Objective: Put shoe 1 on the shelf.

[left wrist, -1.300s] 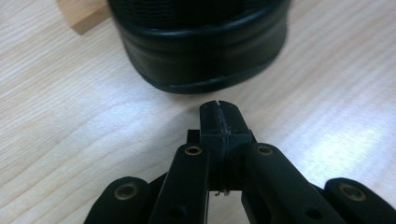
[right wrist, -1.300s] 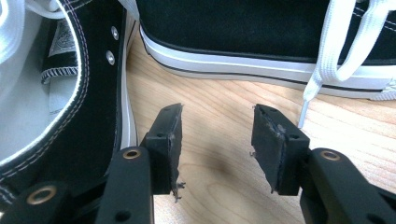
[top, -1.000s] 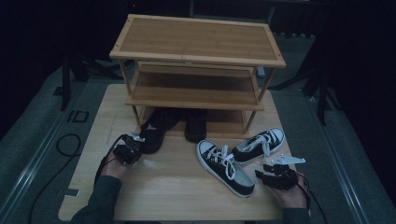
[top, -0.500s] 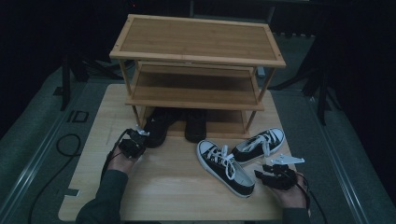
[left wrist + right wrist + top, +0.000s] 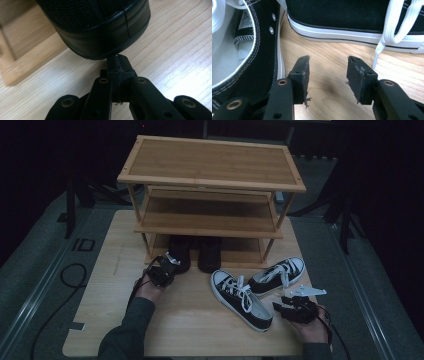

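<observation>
Two black shoes stand side by side at the front of the wooden rack's bottom level, the left one and the right one. My left gripper is at the left shoe's heel. In the left gripper view its jaws are shut with nothing between them, tips right at the black heel. Two black-and-white sneakers lie on the table, one nearer me and one behind it. My right gripper rests beside the near sneaker, open over bare wood, the near sneaker to its left.
The rack has three bamboo shelves; its upper two are bare. Its base rail lies just left of the black heel. A loose white lace hangs from the far sneaker. The wooden tabletop has free room in front. Dark floor and cables surround it.
My left hand has moved right and forward across the table until its shut jaws reached the left black shoe's heel. The right gripper and both sneakers have stayed put.
</observation>
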`<state>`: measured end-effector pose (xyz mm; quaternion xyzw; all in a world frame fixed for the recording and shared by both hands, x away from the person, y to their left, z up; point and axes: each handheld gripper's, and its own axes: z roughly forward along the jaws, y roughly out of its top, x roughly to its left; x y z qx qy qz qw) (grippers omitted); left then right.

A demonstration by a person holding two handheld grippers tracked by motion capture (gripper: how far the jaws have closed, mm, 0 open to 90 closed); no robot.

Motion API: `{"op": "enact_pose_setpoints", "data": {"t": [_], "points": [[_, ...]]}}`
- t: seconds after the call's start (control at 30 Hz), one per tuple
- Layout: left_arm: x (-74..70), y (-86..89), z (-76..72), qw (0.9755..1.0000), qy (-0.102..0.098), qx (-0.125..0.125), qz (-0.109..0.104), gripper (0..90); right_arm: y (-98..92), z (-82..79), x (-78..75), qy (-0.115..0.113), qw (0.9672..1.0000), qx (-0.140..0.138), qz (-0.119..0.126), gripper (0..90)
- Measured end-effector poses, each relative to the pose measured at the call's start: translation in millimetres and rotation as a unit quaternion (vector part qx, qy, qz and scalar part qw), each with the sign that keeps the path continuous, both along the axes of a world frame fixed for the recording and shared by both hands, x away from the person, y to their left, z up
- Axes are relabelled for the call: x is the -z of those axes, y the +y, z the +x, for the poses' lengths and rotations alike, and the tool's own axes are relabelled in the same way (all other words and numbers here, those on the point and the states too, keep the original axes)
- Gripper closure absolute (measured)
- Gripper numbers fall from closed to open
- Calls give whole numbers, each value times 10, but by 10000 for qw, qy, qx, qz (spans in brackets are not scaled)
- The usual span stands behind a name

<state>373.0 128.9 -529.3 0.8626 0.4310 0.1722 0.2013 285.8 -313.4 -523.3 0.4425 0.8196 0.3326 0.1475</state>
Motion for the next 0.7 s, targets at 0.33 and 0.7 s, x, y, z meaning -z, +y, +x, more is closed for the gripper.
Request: {"op": "enact_pose_setpoints", "data": {"t": [0.33,0.7], "points": [[28,-154,85,9999,56,142,39,900,5,6,10,24,10000,-15,-10,526],[24,-250,165,9997,122,210,35,900,9,7,14,32,10000,-20,-9,526]]}}
